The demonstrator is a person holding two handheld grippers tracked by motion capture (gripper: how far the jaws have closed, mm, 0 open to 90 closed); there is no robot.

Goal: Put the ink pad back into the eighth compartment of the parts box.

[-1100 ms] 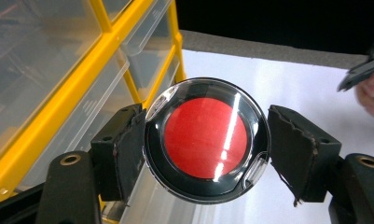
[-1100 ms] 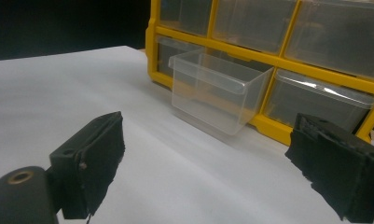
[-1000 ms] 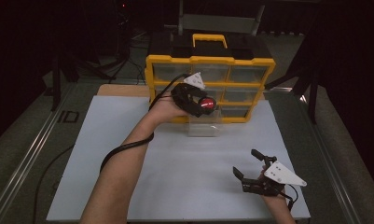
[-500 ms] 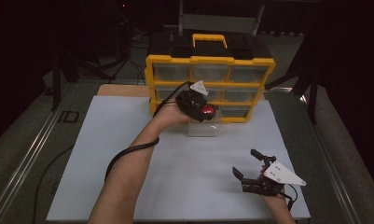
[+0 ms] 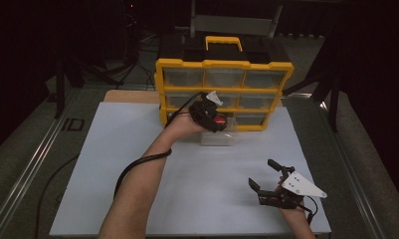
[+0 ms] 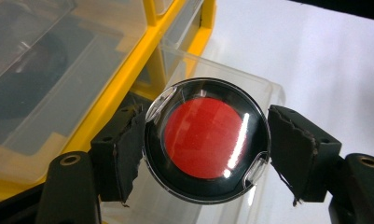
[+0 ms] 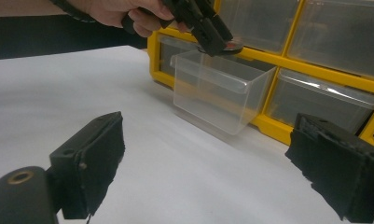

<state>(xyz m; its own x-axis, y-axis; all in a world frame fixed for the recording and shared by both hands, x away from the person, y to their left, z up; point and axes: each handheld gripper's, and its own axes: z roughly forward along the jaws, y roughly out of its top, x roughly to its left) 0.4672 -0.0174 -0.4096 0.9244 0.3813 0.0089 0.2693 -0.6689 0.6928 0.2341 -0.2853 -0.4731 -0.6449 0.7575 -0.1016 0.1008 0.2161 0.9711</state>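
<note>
The left gripper [image 6: 207, 154] is closed on a round black disc with a red centre [image 6: 207, 140] under a clear cover, its two black pads pressing the disc's rim from either side. The disc lies flat between the jaws, right above the open top of the clear plastic drawer [image 7: 217, 91]. That drawer is pulled out of the yellow organiser cabinet [image 5: 224, 64] and stands on the white table sheet [image 5: 137, 164] just in front of the cabinet's bottom row, touching or nearly touching it. The left hand [image 5: 184, 122] reaches in from the front of the cabinet, the gripper's cable trailing back along the forearm.

The right gripper [image 5: 266, 177] rests well apart from the cabinet, near the sheet's front right corner. Its jaws stand wide apart with nothing between them, pointing toward the drawer.
</note>
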